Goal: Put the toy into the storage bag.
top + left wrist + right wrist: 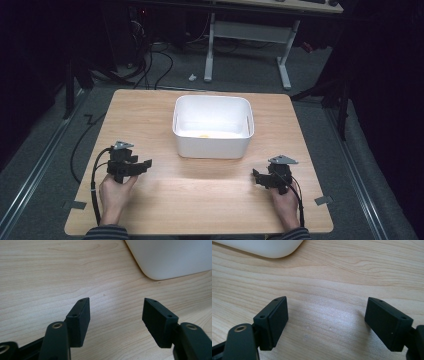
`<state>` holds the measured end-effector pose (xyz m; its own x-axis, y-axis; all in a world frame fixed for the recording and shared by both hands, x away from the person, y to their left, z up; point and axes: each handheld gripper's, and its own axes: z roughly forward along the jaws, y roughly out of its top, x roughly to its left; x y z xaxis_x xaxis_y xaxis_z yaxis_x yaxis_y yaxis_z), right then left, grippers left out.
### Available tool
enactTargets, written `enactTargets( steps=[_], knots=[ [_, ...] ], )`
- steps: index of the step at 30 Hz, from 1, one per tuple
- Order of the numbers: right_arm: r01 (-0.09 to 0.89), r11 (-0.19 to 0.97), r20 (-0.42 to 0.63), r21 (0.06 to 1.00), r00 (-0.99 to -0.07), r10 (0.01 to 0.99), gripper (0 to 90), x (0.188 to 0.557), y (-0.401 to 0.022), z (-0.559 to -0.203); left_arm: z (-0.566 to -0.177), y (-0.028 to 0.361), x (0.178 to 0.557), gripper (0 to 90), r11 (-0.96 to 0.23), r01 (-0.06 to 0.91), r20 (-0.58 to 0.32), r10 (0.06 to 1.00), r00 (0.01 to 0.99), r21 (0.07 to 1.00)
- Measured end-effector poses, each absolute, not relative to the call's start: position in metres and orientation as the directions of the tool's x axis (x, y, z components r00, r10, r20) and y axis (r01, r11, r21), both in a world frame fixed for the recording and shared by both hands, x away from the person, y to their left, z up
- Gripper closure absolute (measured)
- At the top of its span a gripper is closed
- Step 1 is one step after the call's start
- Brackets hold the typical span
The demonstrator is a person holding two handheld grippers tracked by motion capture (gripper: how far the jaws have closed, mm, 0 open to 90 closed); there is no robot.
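- On the wooden worktop (150,115), centre and toward the far edge, stands a white rectangular tub (212,142) with rounded corners, upright, open side up.
- Inside the tub, on its floor near the front wall, lies a small yellow item (204,135); too small to identify.
- Left gripper (142,165): held in the person's left hand (116,192) at the near left of the worktop, in front of and to the left of the tub, well apart from it. Jaws point across the worktop toward the centre.
- Left gripper view: jaws stand apart, bare wood between them, nothing touching the pads. A rounded bottom corner of the tub (170,257) shows at upper right, clear of the jaws.
- Right gripper (259,177): held in the right hand (286,202) at the near right of the worktop, in front of and to the right of the tub, apart from it.
- Right gripper view: jaws stand wide apart, nothing between them but wood grain. A rounded corner of the tub (269,247) sits at the top left, clear of the jaws.
- A black cable (94,185) runs from the left gripper along the left forearm.
- Both grippers sit low over the worktop; contact with the surface cannot be told.
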<state>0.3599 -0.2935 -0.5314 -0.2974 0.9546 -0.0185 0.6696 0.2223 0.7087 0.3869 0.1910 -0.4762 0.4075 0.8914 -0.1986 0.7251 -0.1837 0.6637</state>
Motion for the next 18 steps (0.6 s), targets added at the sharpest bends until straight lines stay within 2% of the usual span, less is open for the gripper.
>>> enactTargets(
  steps=[18],
  knots=[
    [0.67,0.221,-0.018,0.708,-0.296,0.955,19.3,0.36,-0.293,-0.531,-0.503,0.175,0.388,37.7,-0.259,0.724,-0.107,0.902,0.418,0.64]
  ],
)
